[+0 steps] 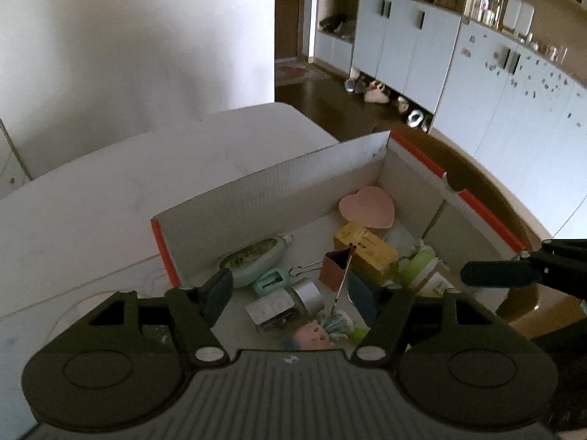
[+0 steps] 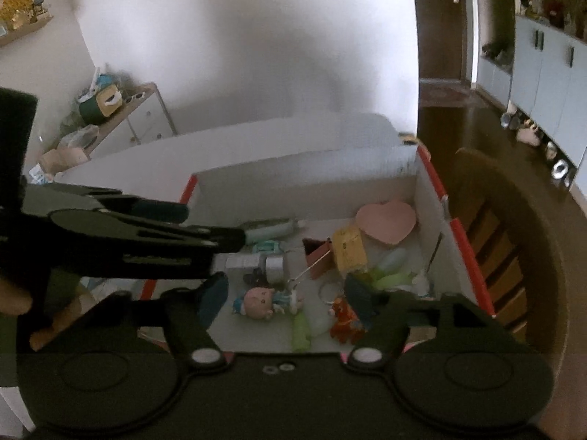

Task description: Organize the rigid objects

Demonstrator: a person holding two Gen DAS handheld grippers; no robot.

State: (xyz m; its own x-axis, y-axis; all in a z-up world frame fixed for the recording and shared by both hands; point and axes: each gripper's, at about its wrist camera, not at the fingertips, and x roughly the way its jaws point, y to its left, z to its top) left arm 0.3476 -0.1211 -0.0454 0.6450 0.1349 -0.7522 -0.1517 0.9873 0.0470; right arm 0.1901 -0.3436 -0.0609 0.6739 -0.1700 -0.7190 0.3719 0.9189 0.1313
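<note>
An open cardboard box (image 1: 275, 190) with orange edges stands on a white table and holds several small things. Among them are a pink heart (image 1: 367, 207), a yellow carton (image 1: 367, 247), a brown binder clip (image 1: 334, 267), a silver cylinder (image 1: 308, 293) and a small doll (image 1: 315, 333). My left gripper (image 1: 290, 297) hangs open above the box's near part with nothing between its fingers. My right gripper (image 2: 286, 299) is open too, over the doll (image 2: 260, 300) and an orange toy (image 2: 345, 321), touching neither. In the right wrist view the left gripper (image 2: 183, 234) reaches in from the left.
The white table (image 1: 91, 201) stretches left of and behind the box. A wooden chair (image 2: 506, 242) stands close against the box's right side. Pale blue cabinets (image 1: 495, 73) line the far right wall, and a cluttered low drawer unit (image 2: 121, 117) stands at the back left.
</note>
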